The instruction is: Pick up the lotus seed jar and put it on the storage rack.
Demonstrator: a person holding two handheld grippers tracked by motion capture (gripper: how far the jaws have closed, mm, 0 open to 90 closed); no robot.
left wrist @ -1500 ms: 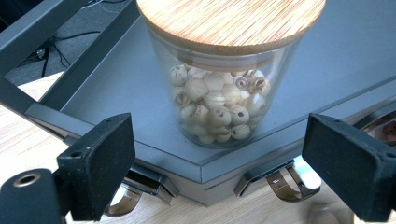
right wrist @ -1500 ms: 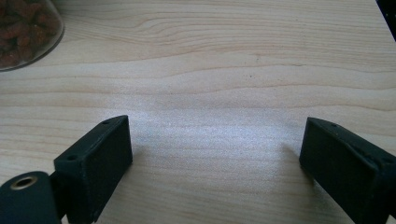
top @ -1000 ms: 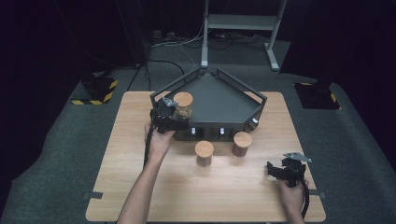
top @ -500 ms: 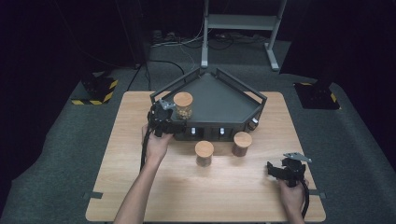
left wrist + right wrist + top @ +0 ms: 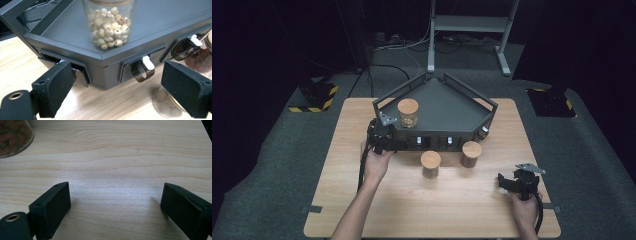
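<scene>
Beside the tray [image 5: 484, 107], left claw [image 5: 388, 131] gapes level.

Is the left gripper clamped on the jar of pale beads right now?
No: in the left gripper view the jar of pale beads stands on the dark tray, beyond the left gripper, whose jaws are open and apart from it.

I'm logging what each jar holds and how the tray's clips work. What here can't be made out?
- Jar on the tray: lid cut off by the top edge, left gripper view.
- Two jars in front of the tray: contents too small, high view.
- Brown-filled jar: cut off at the corner, right gripper view.
- Leftmost tray slot: hidden behind the left gripper.
</scene>
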